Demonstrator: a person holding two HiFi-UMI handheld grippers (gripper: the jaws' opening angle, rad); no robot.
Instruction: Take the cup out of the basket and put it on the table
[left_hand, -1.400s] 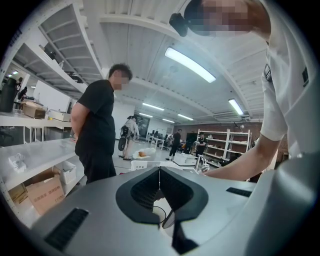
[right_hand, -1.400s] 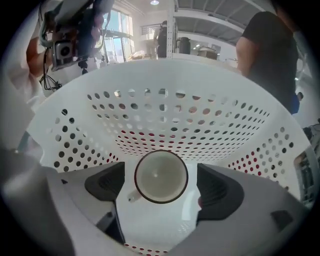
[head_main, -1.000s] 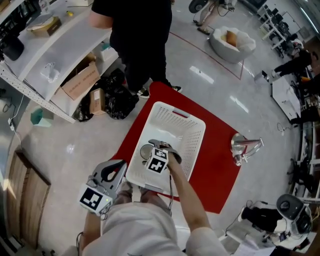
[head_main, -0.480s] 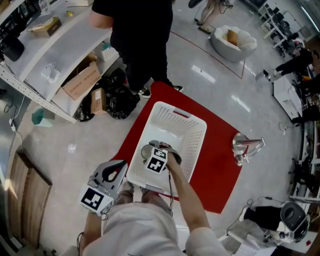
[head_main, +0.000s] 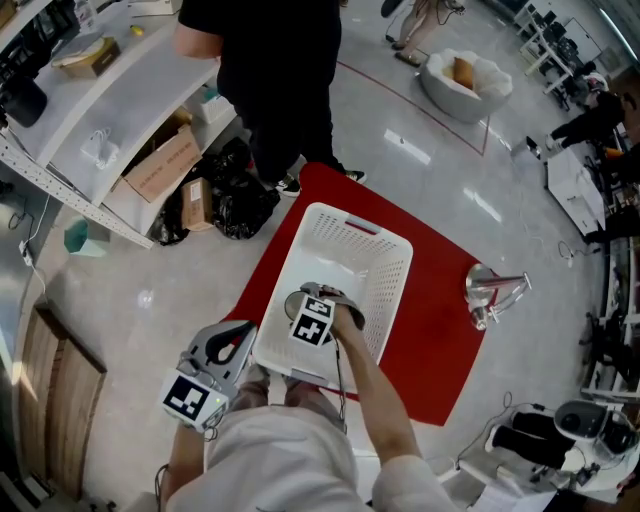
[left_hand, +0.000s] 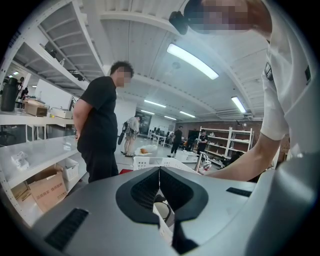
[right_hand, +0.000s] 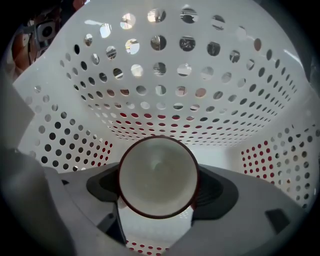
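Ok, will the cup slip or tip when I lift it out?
Probably rigid: the cup shows a clean round rim between the jaws of the right gripper. Its smooth round wall could swivel in that grip. It looks empty, so likely light.

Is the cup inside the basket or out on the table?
Inside. The right gripper holds the cup, and the white holed walls of the basket rise around it.
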